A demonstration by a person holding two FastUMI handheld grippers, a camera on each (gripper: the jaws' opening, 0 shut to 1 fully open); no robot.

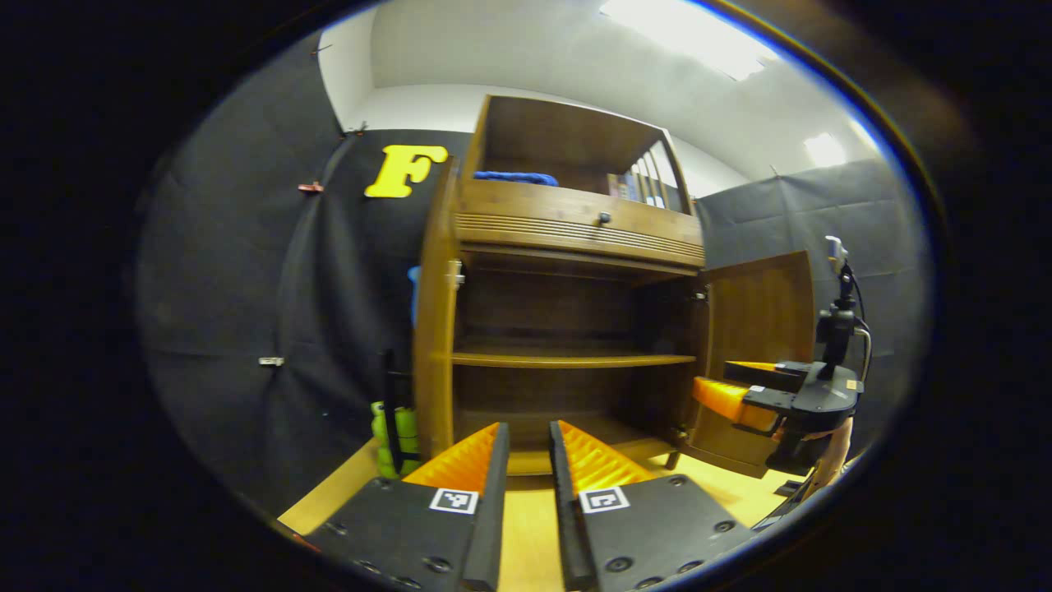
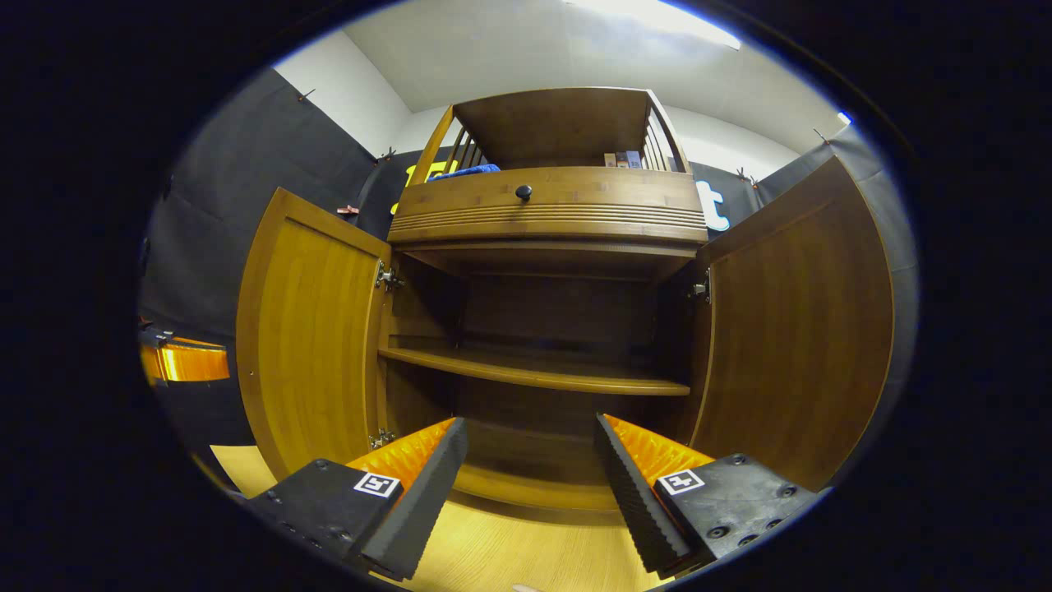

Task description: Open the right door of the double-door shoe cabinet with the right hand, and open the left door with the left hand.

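Shoe cabinet (image 2: pixel 546 247) stands in front of me, right door (image 2: pixel 793 329) and left door (image 2: pixel 308 337) both swung wide, shelf (image 2: pixel 534 374) bare | my left gripper (image 1: pixel 528 448) has fingers slightly apart, holding nothing | my right gripper (image 2: pixel 530 460) is wide apart, holding nothing, before the opening.

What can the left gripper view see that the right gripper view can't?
Left gripper view: a green thing on the floor beside the cabinet, and the left door seen edge-on.
Right gripper view: the inner faces of the left door and right door, plus metal hinges.
Both: the open shoe cabinet, its shelf, the drawer knob and a blue cloth on top. Each also catches the other tool: right tool, left tool.
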